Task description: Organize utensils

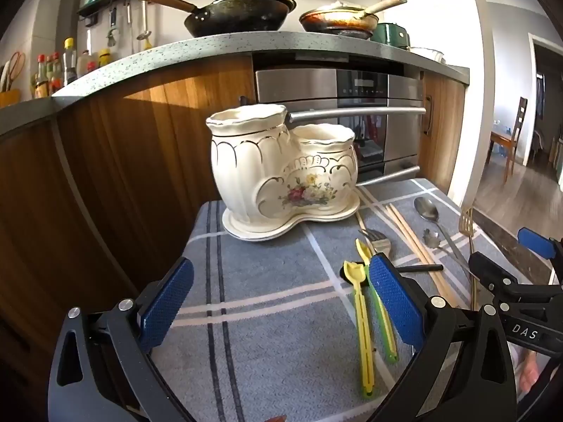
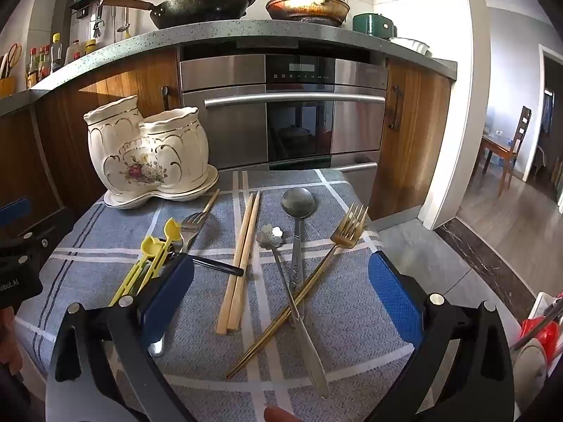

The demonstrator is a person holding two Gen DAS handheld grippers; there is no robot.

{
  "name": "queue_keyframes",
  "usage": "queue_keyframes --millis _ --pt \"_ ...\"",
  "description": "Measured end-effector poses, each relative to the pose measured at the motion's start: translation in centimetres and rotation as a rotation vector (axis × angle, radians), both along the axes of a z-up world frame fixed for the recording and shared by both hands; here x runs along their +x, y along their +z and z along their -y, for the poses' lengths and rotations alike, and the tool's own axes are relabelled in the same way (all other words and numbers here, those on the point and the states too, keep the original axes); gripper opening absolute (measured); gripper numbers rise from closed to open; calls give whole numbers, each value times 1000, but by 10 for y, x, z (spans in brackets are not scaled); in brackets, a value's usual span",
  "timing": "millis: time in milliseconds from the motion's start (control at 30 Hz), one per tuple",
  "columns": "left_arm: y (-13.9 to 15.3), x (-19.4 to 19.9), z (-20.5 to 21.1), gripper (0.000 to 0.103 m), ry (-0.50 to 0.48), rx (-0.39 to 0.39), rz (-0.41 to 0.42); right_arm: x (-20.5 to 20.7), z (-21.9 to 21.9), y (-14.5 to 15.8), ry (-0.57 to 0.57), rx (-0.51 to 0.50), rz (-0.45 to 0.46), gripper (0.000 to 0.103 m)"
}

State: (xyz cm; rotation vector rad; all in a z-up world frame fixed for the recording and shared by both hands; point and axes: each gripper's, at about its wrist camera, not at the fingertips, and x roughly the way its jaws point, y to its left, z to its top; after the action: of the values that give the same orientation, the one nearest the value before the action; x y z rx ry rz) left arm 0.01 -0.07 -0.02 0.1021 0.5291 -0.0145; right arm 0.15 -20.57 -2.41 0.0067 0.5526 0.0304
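A grey plaid cloth [image 2: 197,320] is covering the table before a steel oven [image 2: 281,112]. The cream double-pot holder [image 2: 147,151] is sitting at its far left, contents hidden. Chopsticks [image 2: 239,263], spoon [image 2: 299,225] and gold fork [image 2: 316,274] are lying loose beside it. The left gripper [image 1: 281,302] and right gripper [image 2: 281,295] are hovering with jaws apart.

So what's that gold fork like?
The gold fork looks like shiny golden metal, with four tines and a long thin handle. It lies flat on the blue checked cloth, tines pointing toward the oven, handle slanting back and left. Its handle crosses the flower-ended spoon. No tool touches it.
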Motion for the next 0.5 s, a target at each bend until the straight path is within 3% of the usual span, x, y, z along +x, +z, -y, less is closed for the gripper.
queue_keyframes --millis 500 --pt "3 -4 5 99 1 -4 0 1 -2 -1 2 -11 -4 98"
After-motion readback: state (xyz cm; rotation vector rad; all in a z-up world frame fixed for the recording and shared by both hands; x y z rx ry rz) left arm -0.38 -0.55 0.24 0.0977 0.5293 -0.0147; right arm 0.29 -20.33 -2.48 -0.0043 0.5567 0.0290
